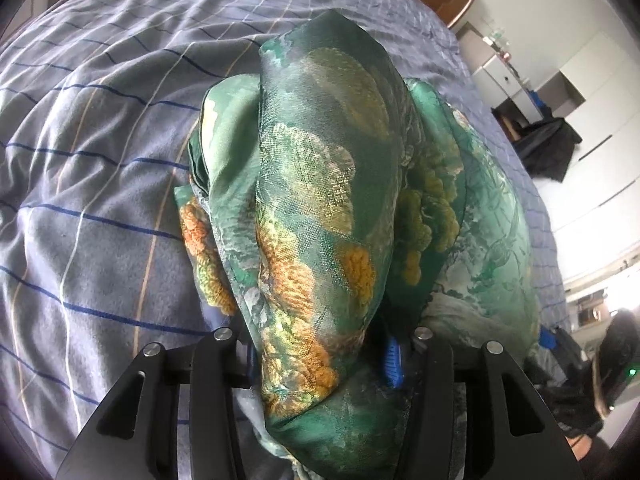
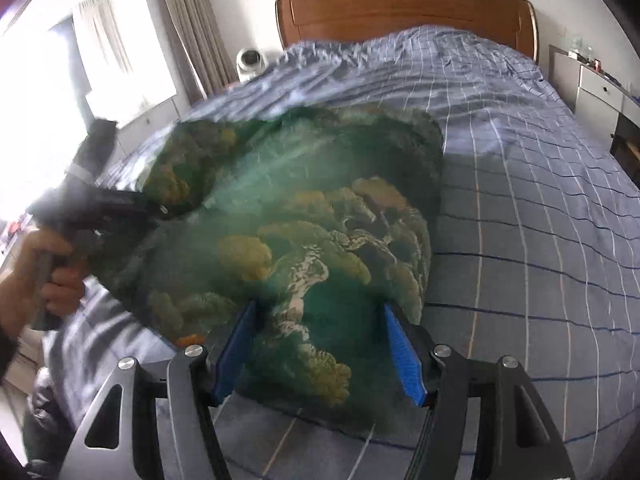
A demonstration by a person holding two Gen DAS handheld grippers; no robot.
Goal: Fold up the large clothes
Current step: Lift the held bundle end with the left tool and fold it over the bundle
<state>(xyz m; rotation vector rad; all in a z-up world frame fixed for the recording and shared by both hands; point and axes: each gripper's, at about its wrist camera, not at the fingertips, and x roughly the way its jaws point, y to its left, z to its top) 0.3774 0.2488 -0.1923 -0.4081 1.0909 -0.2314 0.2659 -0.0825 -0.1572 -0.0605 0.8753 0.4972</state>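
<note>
Left wrist view: the left gripper (image 1: 320, 356) jaws pinch a bunched fold of the green floral silky garment (image 1: 320, 184), which drapes toward 12 o'clock over the checked bed (image 1: 100, 160). Right gripper (image 2: 320, 344) jaws stand apart around thin cloth, not pressing; it looks light, limp, slippery, best held at hems

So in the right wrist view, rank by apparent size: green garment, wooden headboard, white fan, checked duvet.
1. checked duvet
2. green garment, though nearness inflates it
3. wooden headboard
4. white fan

You see a bed (image 2: 520, 184) under a blue checked cover, with a wooden headboard (image 2: 404, 12). A white fan (image 2: 250, 62) stands beside beige curtains (image 2: 192, 24).
</note>
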